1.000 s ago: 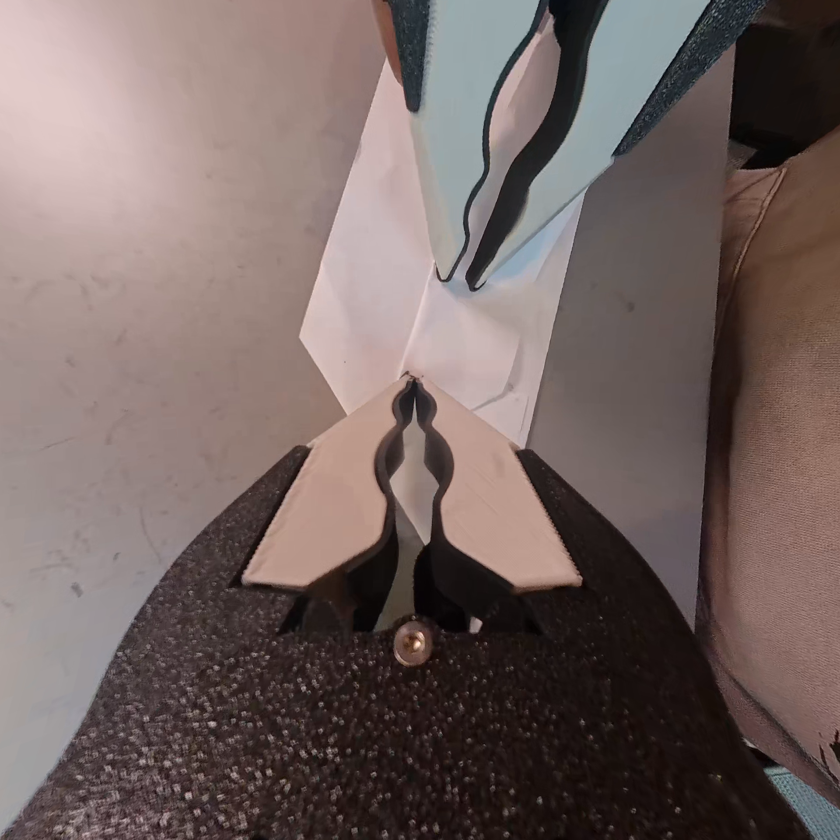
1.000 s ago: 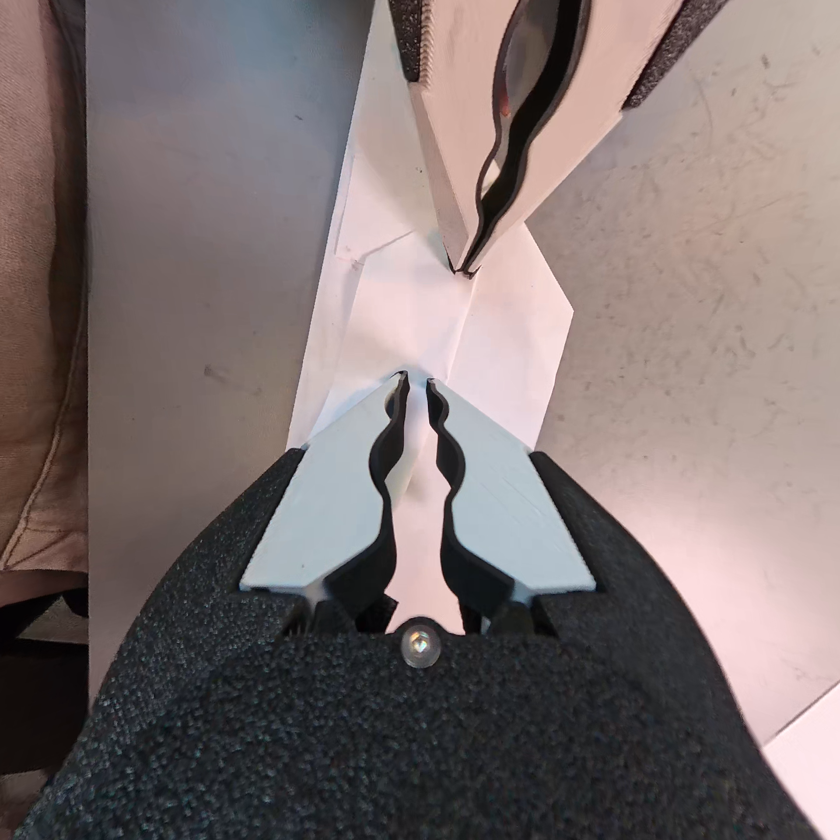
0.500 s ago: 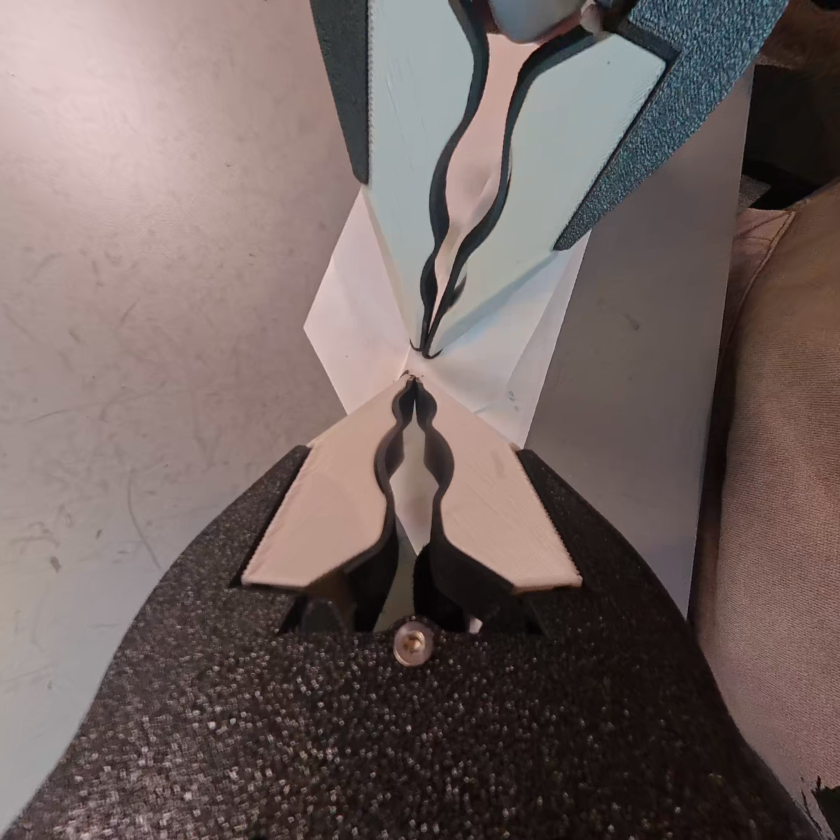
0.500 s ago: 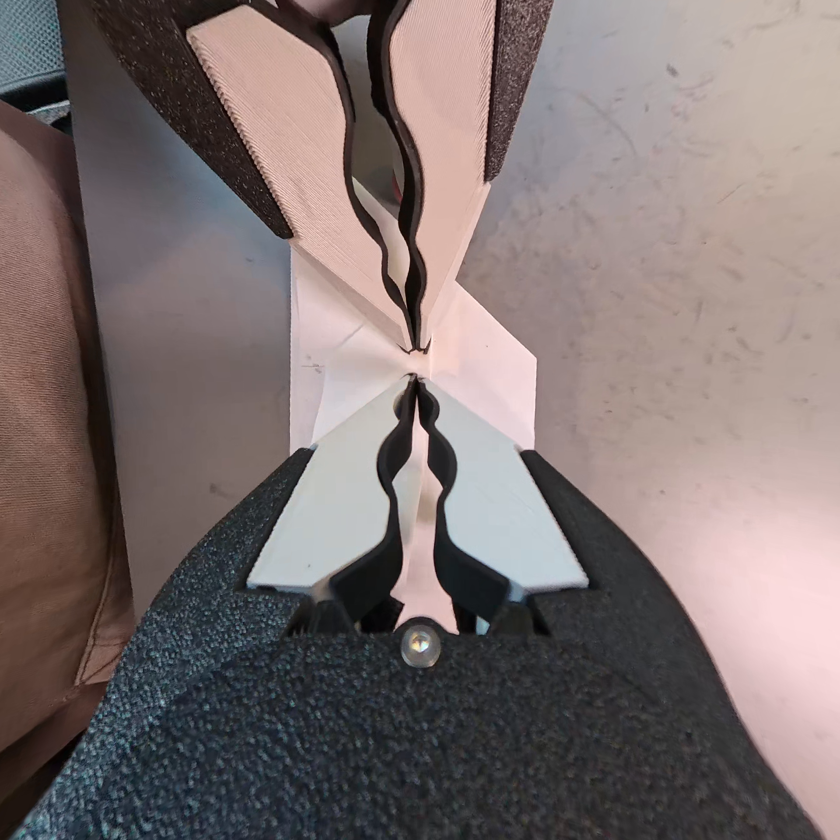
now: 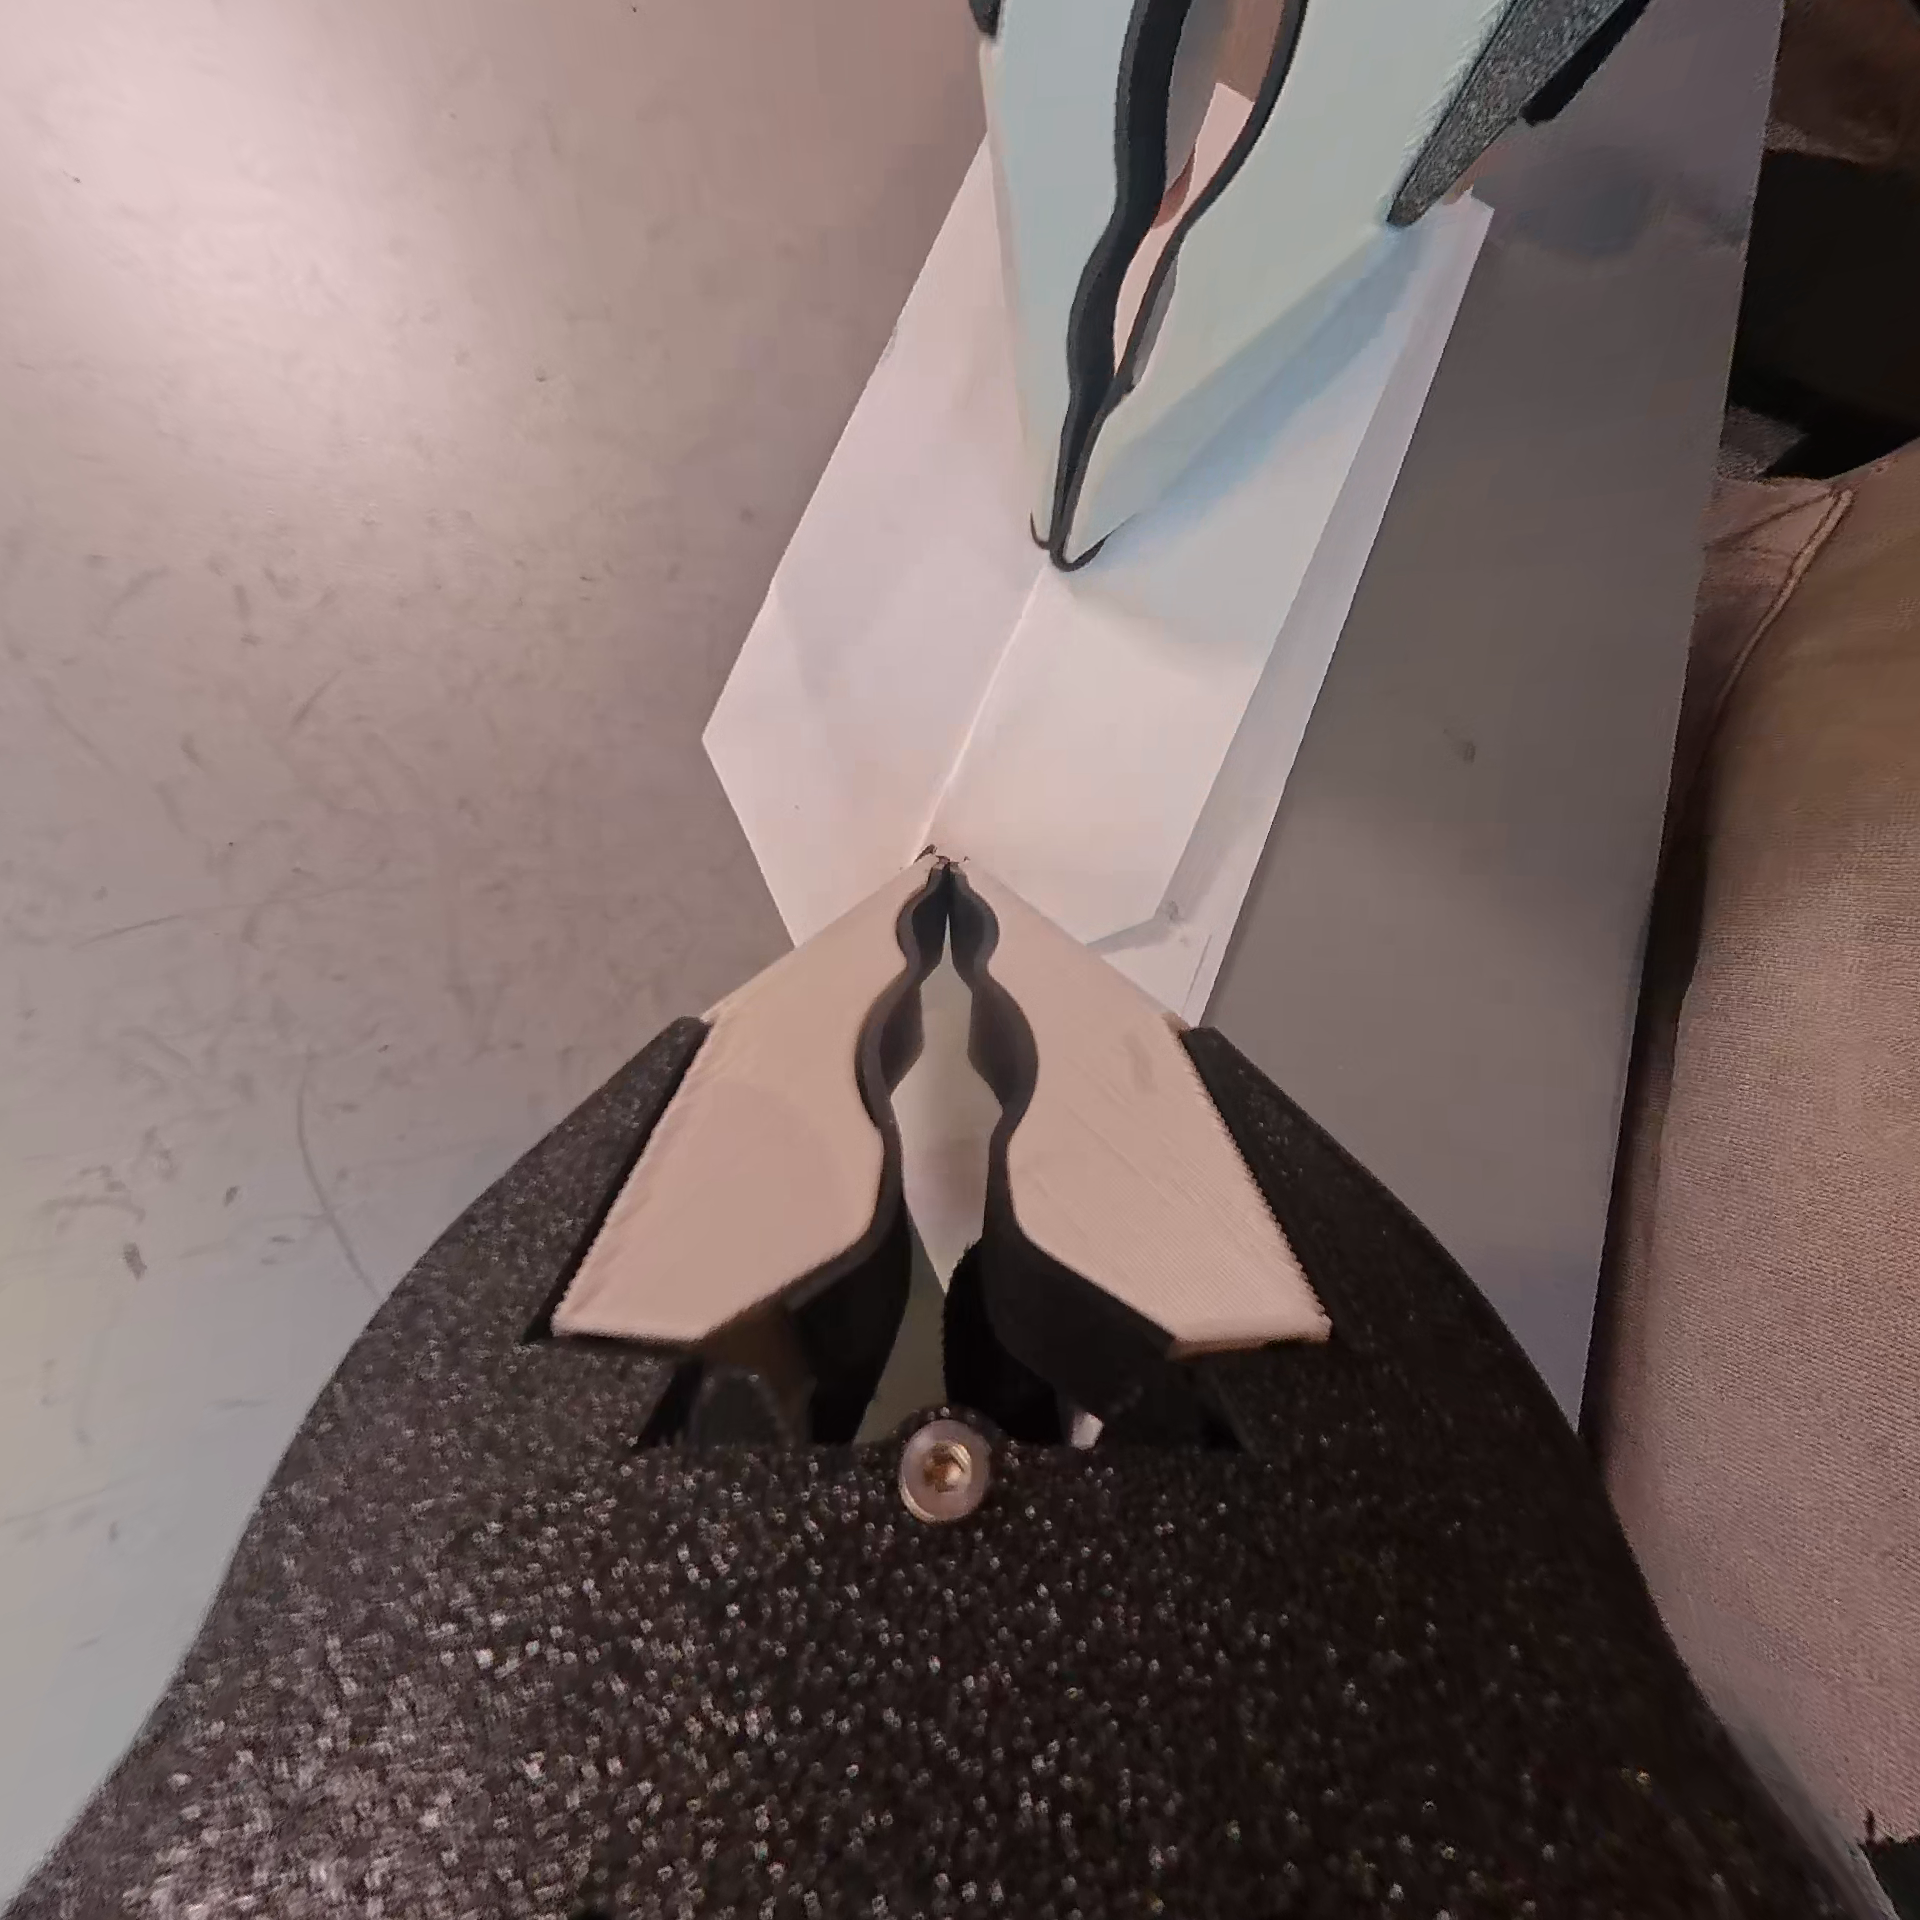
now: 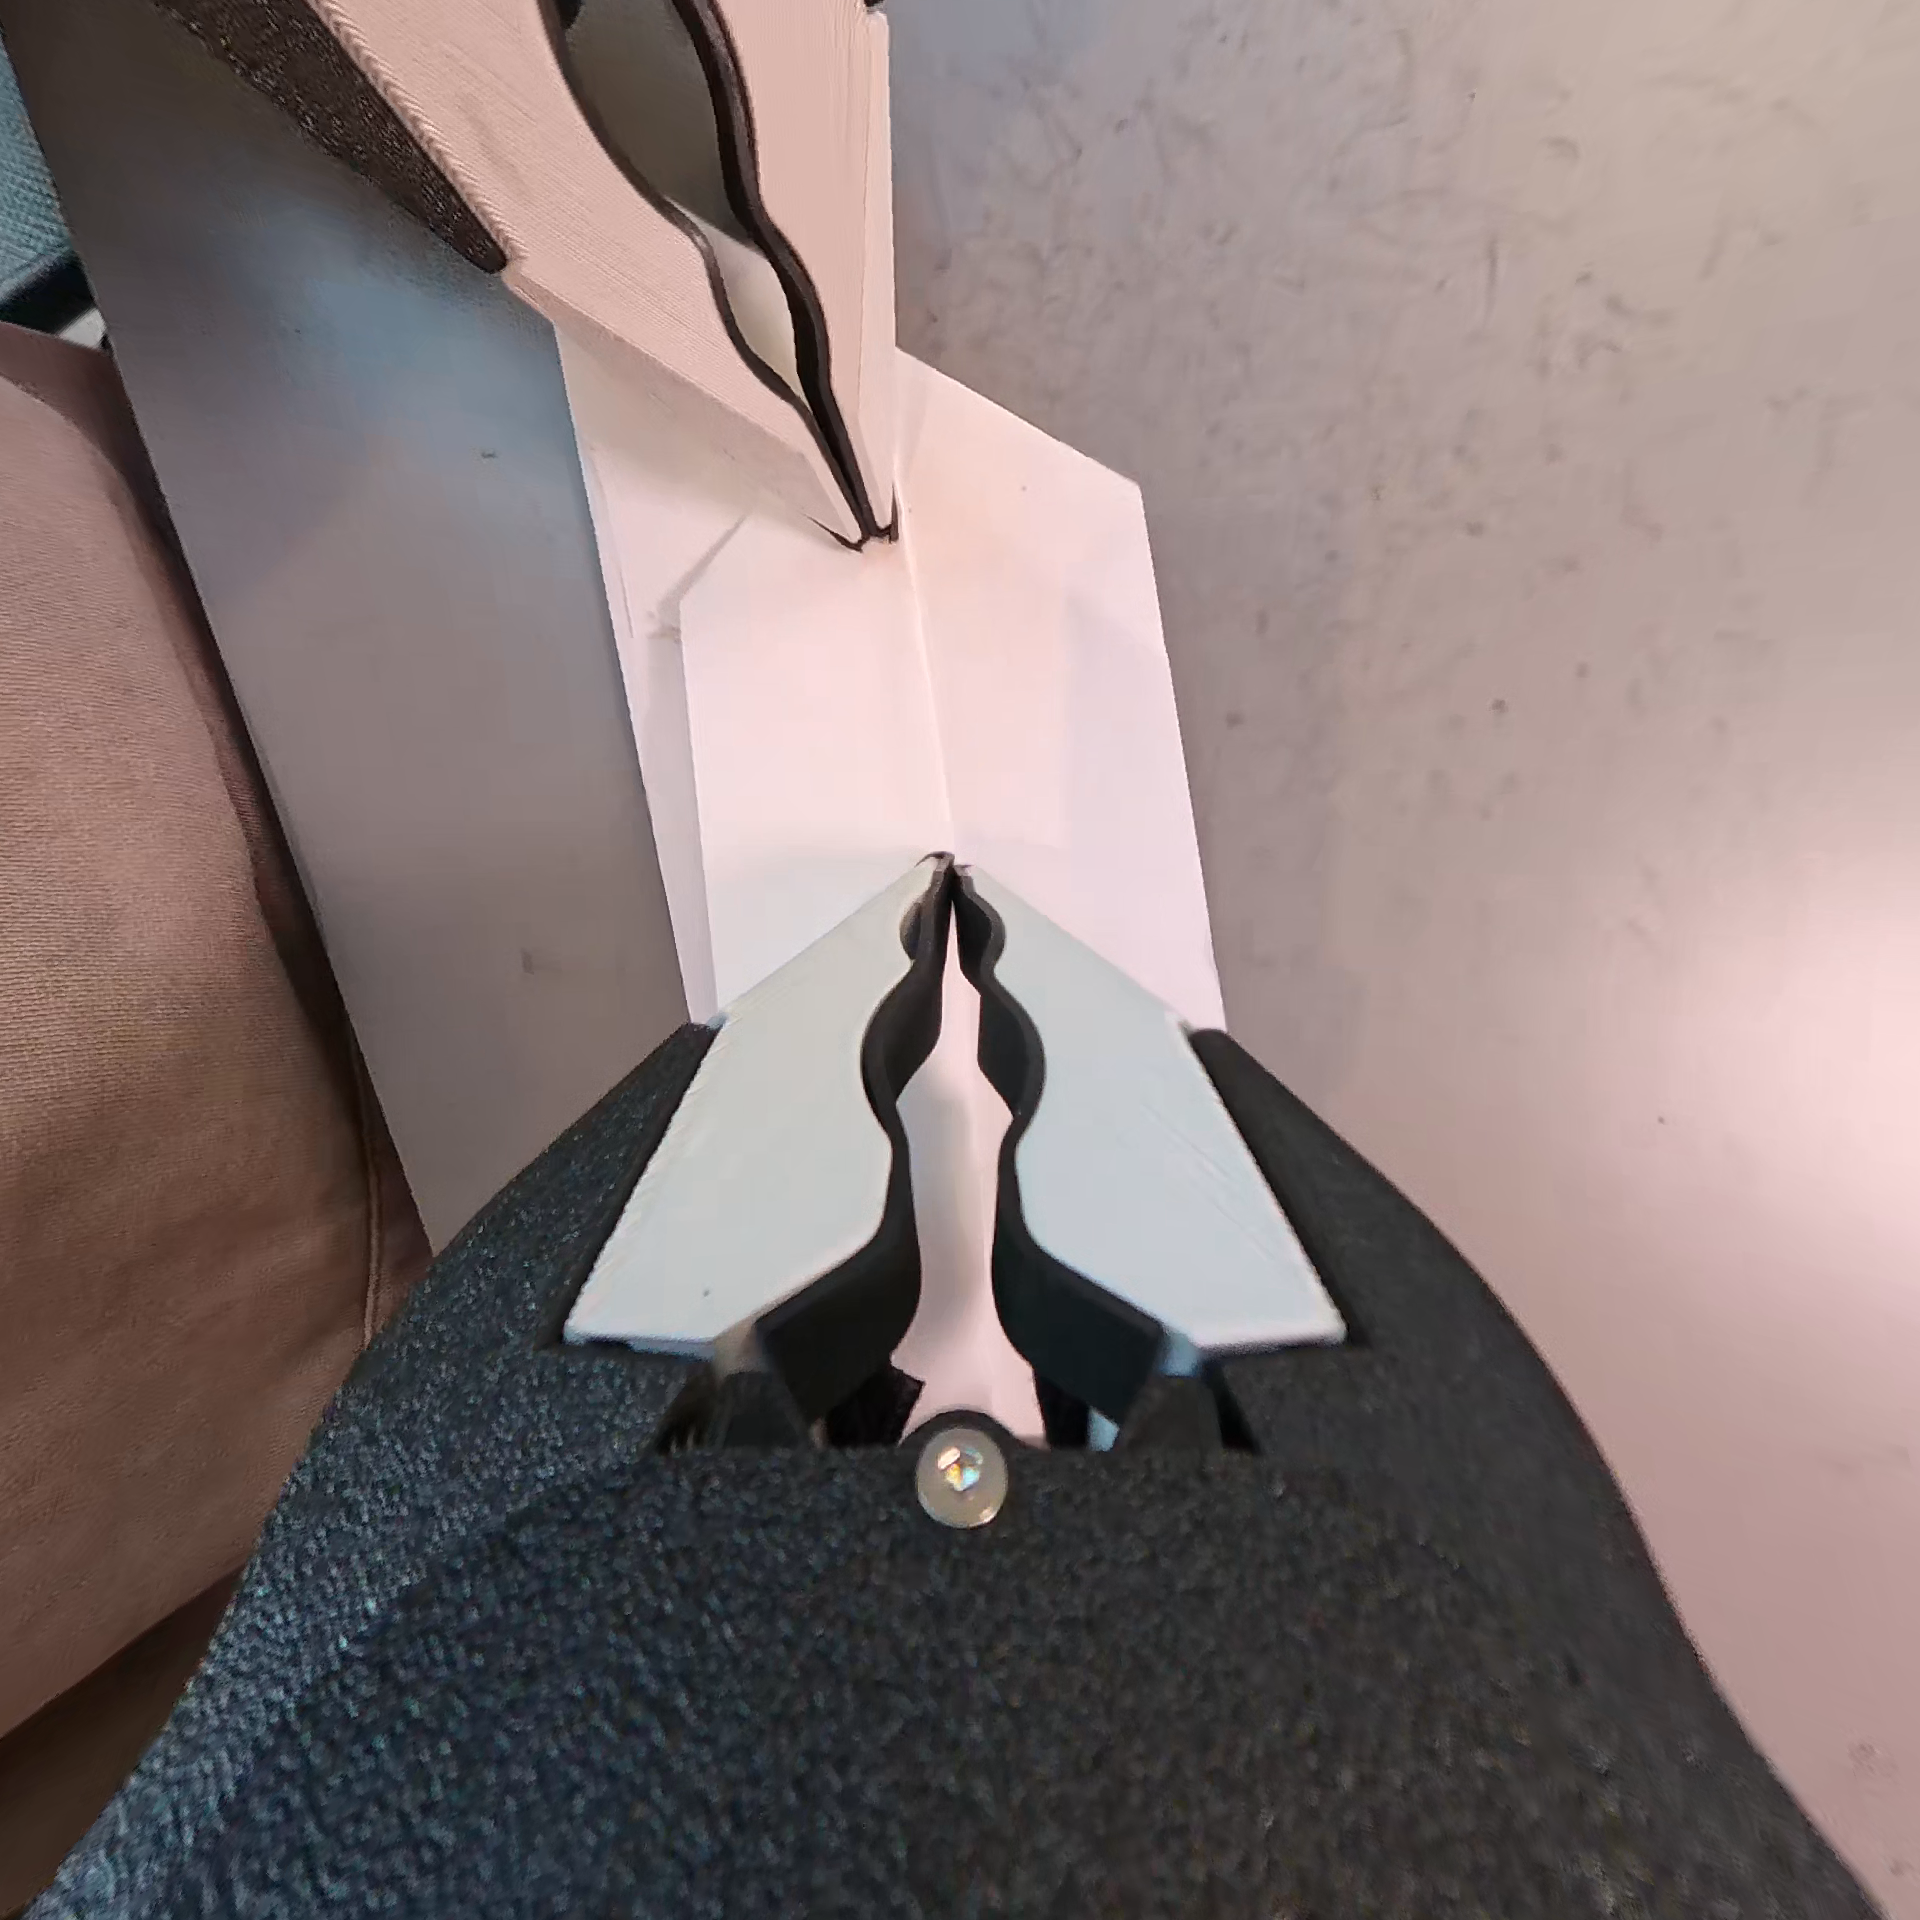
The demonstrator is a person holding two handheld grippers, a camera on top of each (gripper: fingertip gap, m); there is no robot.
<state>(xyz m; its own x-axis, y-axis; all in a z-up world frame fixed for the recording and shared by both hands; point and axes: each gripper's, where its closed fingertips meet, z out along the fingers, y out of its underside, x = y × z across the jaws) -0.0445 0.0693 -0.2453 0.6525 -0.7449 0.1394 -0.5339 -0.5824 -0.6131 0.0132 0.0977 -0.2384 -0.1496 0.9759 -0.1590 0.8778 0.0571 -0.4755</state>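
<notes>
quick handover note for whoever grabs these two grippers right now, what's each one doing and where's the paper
Left gripper: shut, tips on the centre crease of the folded white paper.
Right gripper: shut, tips on the same crease at the paper's other end, facing the left one.
The paper lies near the edge of the grey table, partly on a grey sheet; brown cloth lies beyond.
Done: the paper has a centre crease and angled folds.
Left: cannot tell.

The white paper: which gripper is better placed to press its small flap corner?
Left, probably: the left gripper has its shut tips on the crease, close beside the flap corner; the right gripper sits farther along.
</notes>
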